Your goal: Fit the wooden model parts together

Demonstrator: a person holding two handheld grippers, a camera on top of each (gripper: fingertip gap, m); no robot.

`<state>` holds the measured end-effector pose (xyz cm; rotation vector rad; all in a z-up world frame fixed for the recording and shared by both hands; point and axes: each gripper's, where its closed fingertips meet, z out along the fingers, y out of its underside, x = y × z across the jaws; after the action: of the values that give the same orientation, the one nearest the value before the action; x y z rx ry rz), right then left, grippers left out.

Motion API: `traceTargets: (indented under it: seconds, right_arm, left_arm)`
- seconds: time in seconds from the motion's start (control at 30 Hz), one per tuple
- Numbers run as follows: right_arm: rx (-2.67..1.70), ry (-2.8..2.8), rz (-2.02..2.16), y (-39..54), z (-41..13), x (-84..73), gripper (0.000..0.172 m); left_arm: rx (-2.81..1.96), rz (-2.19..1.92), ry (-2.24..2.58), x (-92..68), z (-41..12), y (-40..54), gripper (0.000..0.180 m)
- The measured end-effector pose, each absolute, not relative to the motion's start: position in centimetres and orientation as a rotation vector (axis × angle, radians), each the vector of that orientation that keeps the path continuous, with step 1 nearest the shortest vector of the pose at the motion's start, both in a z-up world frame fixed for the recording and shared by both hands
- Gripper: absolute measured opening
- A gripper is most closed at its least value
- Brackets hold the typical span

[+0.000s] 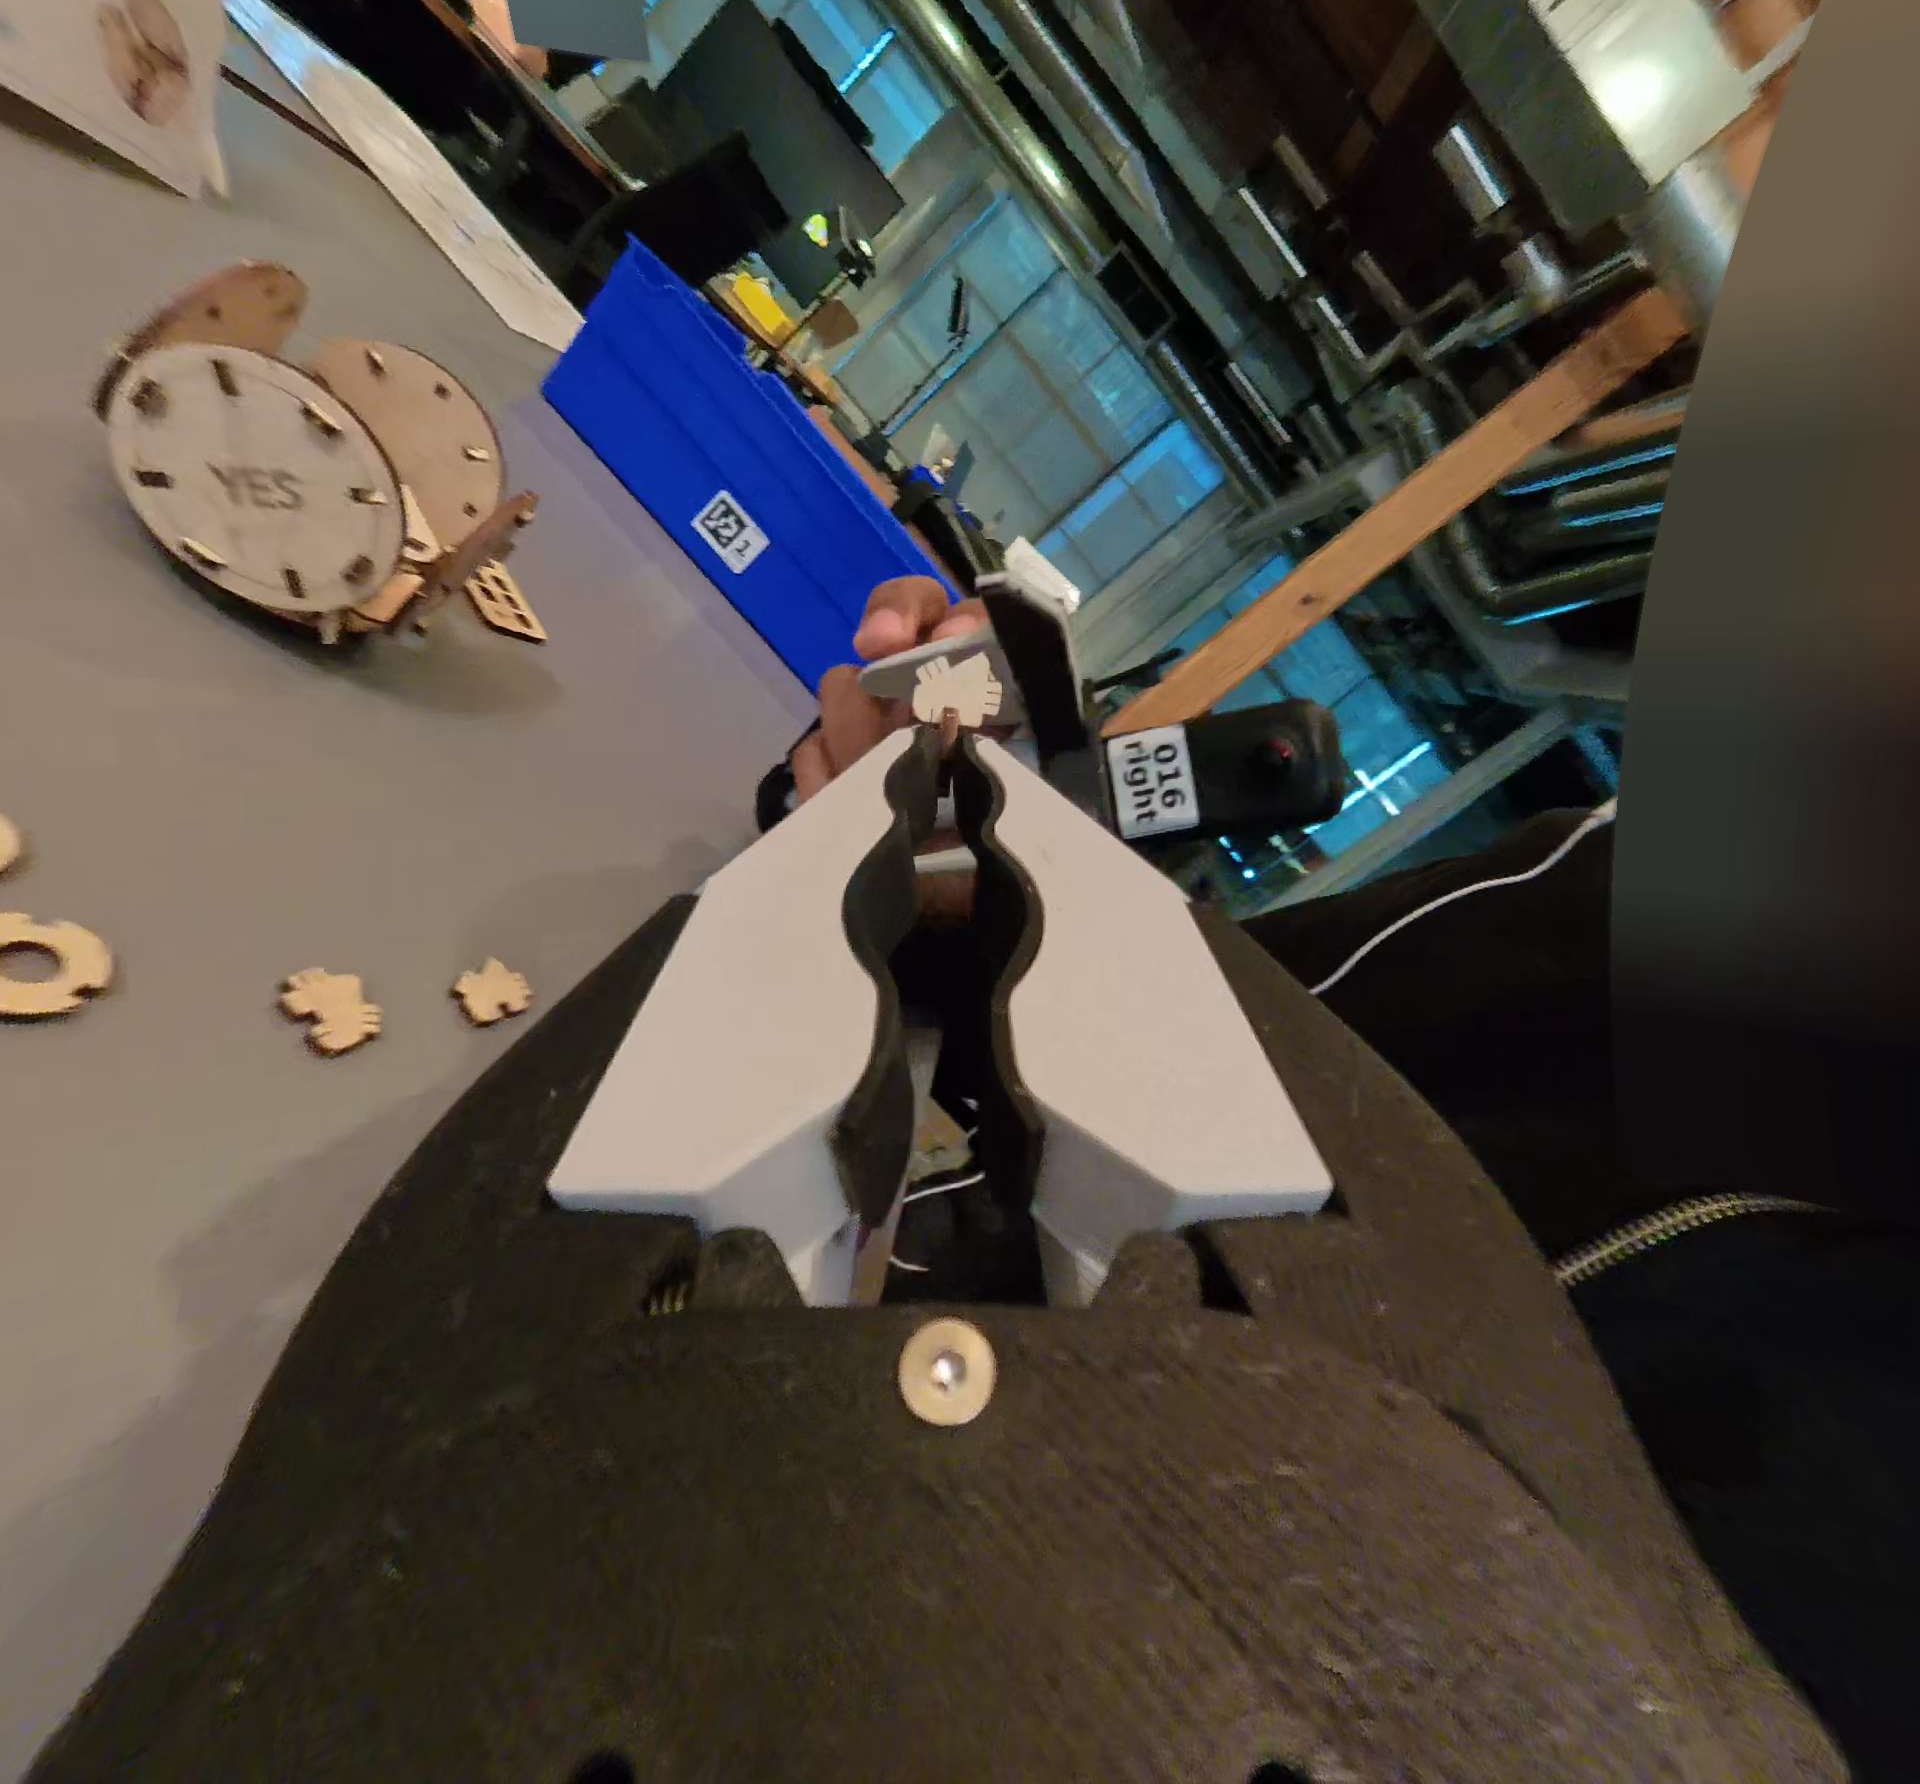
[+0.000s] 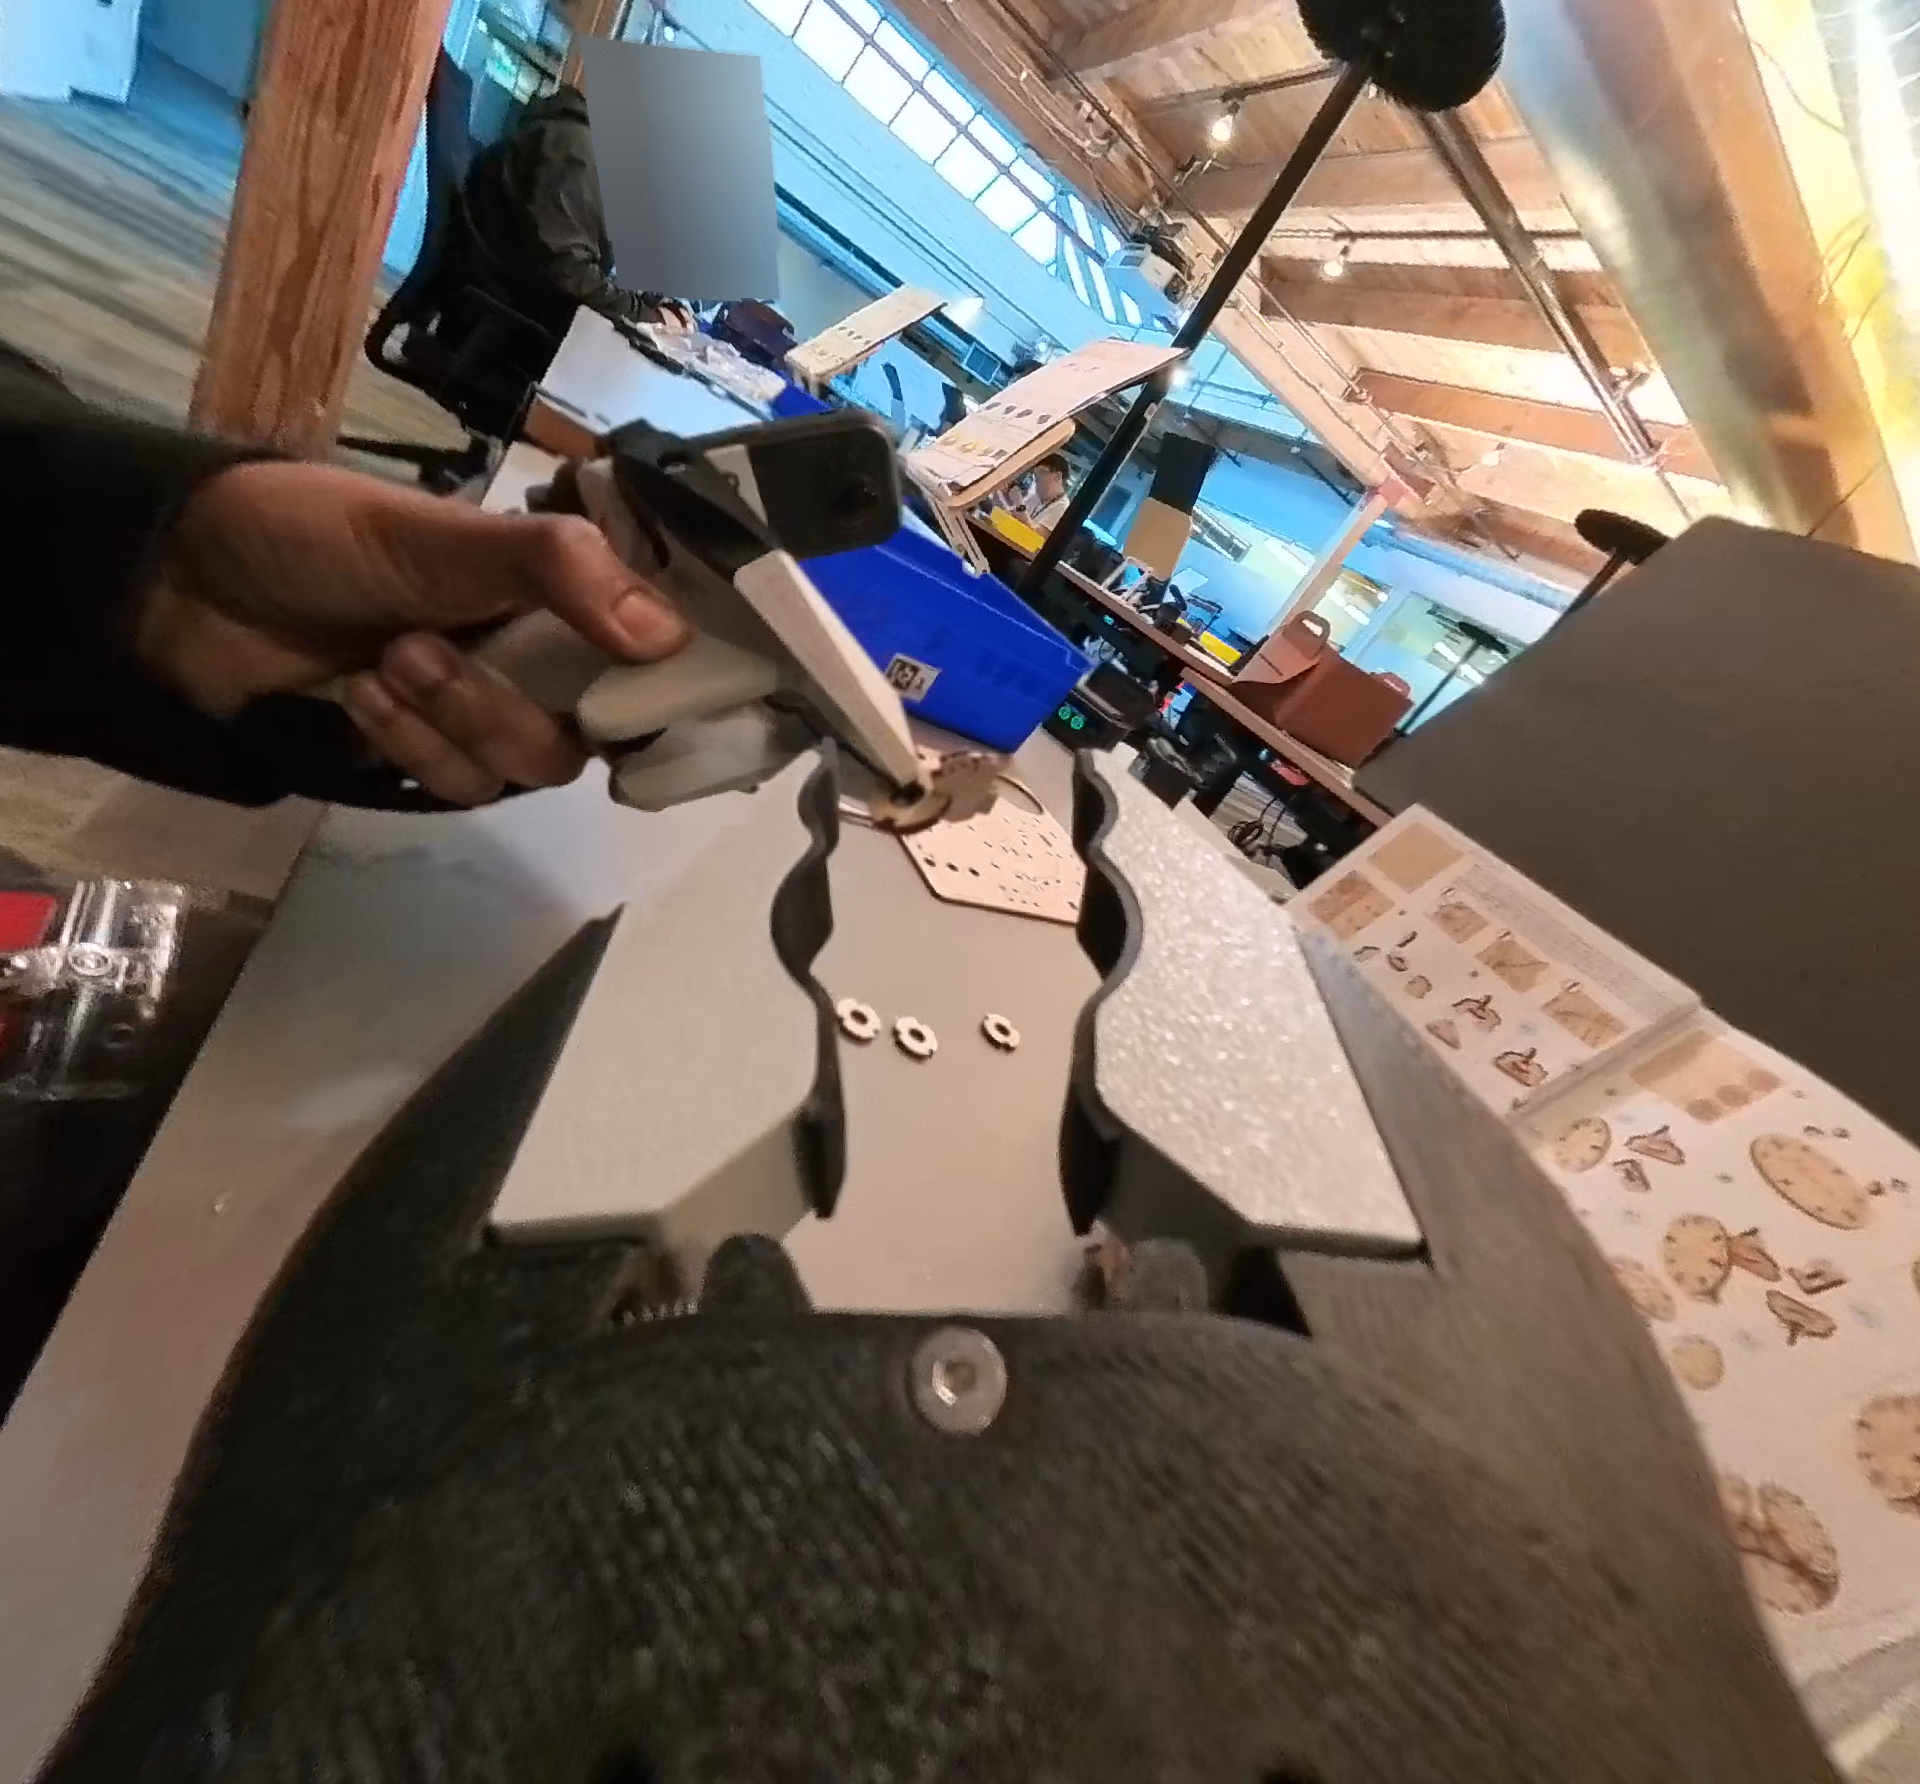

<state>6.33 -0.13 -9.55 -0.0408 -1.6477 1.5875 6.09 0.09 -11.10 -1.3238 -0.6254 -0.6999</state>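
Left gripper (image 1: pixel 943 747) clamped shut, black pads pinching the thin stem of a small pale toothed wooden gear piece (image 1: pixel 958 685), held up off the grey table (image 1: pixel 156 1215), just in front of the blue plastic bin (image 1: pixel 707 467). Right gripper (image 2: pixel 951 799) with fingers wide apart, straddling the same gear piece (image 2: pixel 951 784) without pressing on it.

Judged from the thin hold: best to keep the pinch square on the stem and the piece level, without twisting. Any closing of the open fingers is better done slowly, flat onto the gear's faces rather than its teeth.

Left hand (image 2: pixel 395 612) wrapped round its handle, thumb on top, dark sleeve at the wrist, gripper angled down and forward just in front of the bin. Right hand (image 1: pixel 899 622) only partly seen behind its gripper, against the bin's near end; its pose cannot be told.

On the table in front of the bin: a flat hexagonal wooden sheet (image 2: pixel 997 867) and three small wooden washers (image 2: pixel 914 1036). Left of the bin: a round wooden clock-face assembly (image 1: pixel 255 487).
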Motion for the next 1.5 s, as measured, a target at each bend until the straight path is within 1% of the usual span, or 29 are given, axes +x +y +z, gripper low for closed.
traceTargets:
  seconds: [0.23,0.33,0.4,0.43,0.7,1.27,1.37,1.43,1.5]
  right_arm:
    - [-0.016,-1.687,1.557,-0.7,-10.3,6.5,0.042]
    - [0.004,-1.677,1.551,-0.8,-10.2,6.7,0.034]
    - [0.002,-1.663,1.540,-0.5,-10.0,6.6,0.024]
    - [0.006,-1.660,1.535,-0.5,-10.0,6.6,0.023]
    - [0.059,-1.652,1.434,-0.5,-10.3,6.5,0.021]
    - [0.102,-1.621,1.350,-0.5,-10.3,6.4,0.018]
    - [0.003,-1.621,1.455,-0.4,-10.0,6.0,0.018]
    - [-0.059,-1.635,1.577,-0.1,-9.7,6.0,0.025]
    - [-0.162,-1.652,1.741,0.2,-9.1,5.9,0.027]
  left_arm:
    - [-1.289,-0.766,-0.629,6.6,-11.0,0.5,0.002]
    - [-1.301,-0.772,-0.628,6.8,-11.1,0.7,0.002]
    - [-1.301,-0.783,-0.630,6.9,-11.2,0.7,0.002]
    - [-1.297,-0.791,-0.631,6.9,-11.2,0.8,0.002]
    - [-1.269,-0.824,-0.672,6.6,-11.5,0.7,0.003]
    - [-1.213,-0.854,-0.690,6.3,-11.3,0.6,0.003]
    - [-1.215,-0.735,-0.626,5.9,-10.8,0.1,0.002]
    - [-1.244,-0.541,-0.593,5.0,-10.8,-0.9,0.002]
    - [-1.336,-0.271,-0.556,4.0,-11.3,-1.9,0.001]
